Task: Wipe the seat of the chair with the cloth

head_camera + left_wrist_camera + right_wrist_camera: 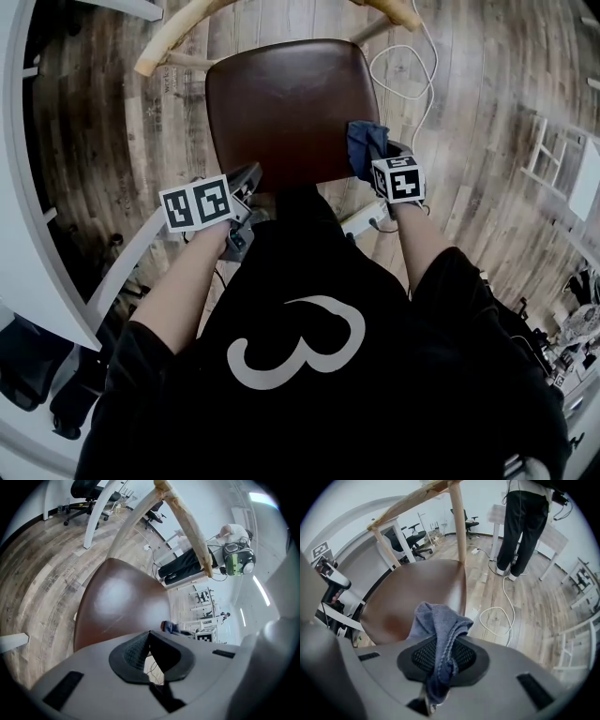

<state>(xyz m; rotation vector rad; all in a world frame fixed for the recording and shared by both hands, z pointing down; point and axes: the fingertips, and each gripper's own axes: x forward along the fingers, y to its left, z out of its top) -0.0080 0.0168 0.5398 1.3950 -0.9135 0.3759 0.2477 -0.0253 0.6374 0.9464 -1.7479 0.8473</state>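
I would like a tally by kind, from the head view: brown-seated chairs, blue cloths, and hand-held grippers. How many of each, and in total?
Brown-seated chair: 1
Blue cloth: 1
Hand-held grippers: 2, the left hand-held gripper and the right hand-held gripper
Total: 4

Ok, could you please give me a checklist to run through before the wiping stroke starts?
1. Crumpled blue cloth clamped in right gripper: ok.
2. Cloth touching glossy brown chair seat: cannot tell; it sits at the seat's right front edge.
3. Left gripper shut on nothing, at the front left corner: ok.
4. Seat bare of other objects: ok.
5. White cable on floor, off the seat: ok.
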